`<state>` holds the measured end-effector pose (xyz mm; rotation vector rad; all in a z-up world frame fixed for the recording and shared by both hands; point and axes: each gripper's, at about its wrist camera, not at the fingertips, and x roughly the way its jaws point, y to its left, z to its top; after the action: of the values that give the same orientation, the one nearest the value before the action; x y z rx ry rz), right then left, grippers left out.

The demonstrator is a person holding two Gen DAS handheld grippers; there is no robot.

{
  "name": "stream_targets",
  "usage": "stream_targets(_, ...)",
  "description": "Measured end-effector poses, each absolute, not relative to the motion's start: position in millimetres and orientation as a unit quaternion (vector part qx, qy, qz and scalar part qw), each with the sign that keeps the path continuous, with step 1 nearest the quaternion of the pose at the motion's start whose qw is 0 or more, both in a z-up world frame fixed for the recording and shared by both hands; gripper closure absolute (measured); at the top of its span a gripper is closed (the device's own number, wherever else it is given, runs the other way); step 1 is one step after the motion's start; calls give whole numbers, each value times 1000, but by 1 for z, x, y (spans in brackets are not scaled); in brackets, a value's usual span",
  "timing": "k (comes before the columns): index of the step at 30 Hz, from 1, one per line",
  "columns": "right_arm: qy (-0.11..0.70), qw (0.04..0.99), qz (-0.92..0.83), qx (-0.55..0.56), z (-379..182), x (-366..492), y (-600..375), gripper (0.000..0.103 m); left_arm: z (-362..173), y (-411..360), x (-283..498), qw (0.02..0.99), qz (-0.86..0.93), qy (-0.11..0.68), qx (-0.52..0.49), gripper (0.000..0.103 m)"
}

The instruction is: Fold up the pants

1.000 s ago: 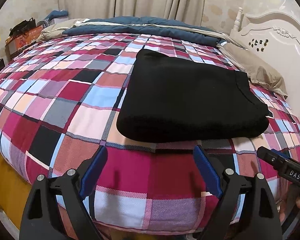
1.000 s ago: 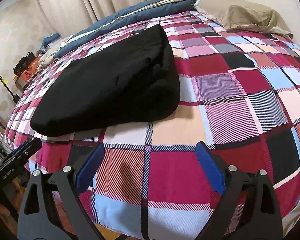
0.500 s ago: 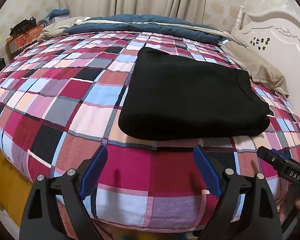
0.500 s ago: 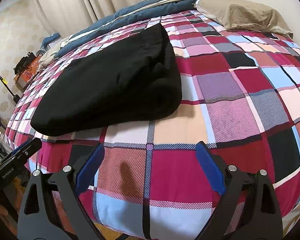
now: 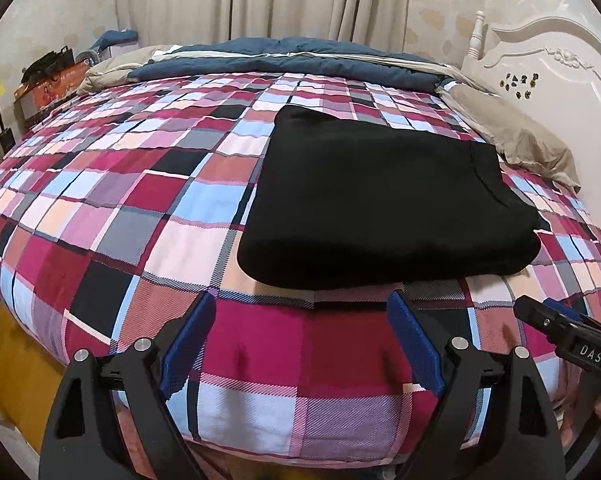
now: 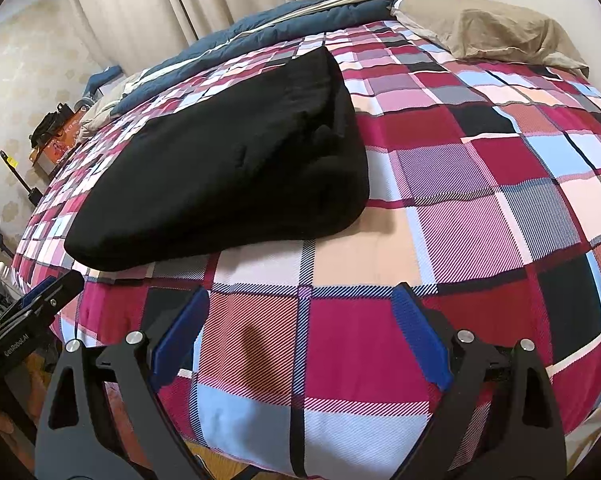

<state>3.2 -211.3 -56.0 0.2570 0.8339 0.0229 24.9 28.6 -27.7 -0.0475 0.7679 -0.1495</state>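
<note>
Plaid-covered bed (image 5: 140,216) before drawn curtains (image 5: 260,0), folded black pants (image 5: 380,204) lying centre-right of frame, left gripper (image 5: 300,344) and right gripper (image 6: 300,344) spread wide, empty, low in frame.

A bed with a plaid red, pink and blue cover (image 5: 112,208) stands before cream pleated curtains (image 5: 260,0), beside a carved white headboard (image 5: 556,68) and beige patterned wallpaper (image 5: 64,20).
</note>
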Motion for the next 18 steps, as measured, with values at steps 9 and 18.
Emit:
stream_targets(9,405,906,13,123,-56,4,-210,11,-28,25,24,924,-75,374,-15,17)
stream_targets(18,407,905,14,122,-57,3,-208,11,-28,23,23,924,-79,374,-11,17)
